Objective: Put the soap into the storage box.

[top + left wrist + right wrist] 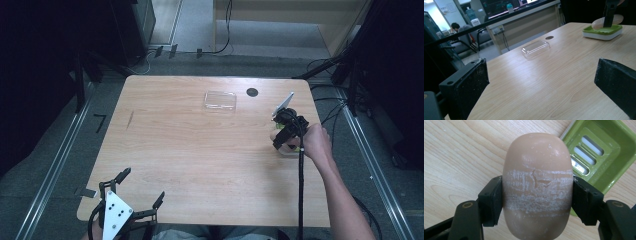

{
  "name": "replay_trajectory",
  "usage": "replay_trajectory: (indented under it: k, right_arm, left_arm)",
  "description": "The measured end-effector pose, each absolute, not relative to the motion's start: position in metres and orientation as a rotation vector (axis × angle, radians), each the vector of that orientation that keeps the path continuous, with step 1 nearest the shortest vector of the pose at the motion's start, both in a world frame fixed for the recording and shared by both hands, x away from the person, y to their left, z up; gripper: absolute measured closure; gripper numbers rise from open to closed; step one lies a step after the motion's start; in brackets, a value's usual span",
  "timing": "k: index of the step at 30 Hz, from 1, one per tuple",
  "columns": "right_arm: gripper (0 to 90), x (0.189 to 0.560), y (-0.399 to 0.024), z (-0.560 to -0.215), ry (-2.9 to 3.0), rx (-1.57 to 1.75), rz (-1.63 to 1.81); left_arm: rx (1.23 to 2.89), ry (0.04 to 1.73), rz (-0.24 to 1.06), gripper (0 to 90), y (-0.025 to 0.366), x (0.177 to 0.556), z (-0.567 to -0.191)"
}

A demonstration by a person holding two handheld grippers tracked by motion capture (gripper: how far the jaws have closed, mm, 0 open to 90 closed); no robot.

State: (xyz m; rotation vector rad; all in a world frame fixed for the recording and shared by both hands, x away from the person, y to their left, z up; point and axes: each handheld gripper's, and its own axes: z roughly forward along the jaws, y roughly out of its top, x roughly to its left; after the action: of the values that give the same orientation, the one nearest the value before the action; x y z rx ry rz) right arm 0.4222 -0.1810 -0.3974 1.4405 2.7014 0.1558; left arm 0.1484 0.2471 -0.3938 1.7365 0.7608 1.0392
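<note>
I see right tongs clamped on soap | green dish at 2 o'clock | left tongs apart over bench

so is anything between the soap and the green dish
Nothing visible: the right gripper holds the soap just beside the green dish, whose slotted tray lies bare.

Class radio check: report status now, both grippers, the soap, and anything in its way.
Right gripper shut on soap bar, above green soap dish. Left gripper open, idle at near table edge. Clear lid lies apart; nothing in the way.
</note>
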Motion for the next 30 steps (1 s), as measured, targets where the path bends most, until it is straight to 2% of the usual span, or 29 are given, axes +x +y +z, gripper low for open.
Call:
replay_trajectory:
  k: [30]
  right_arm:
    - [33.7, 0.442, -0.205, -0.397, 2.61, 1.56, 0.177]
  left_arm:
    - [1.735, 0.763, 1.039, 0.0, 0.247, 0.149, -0.394]
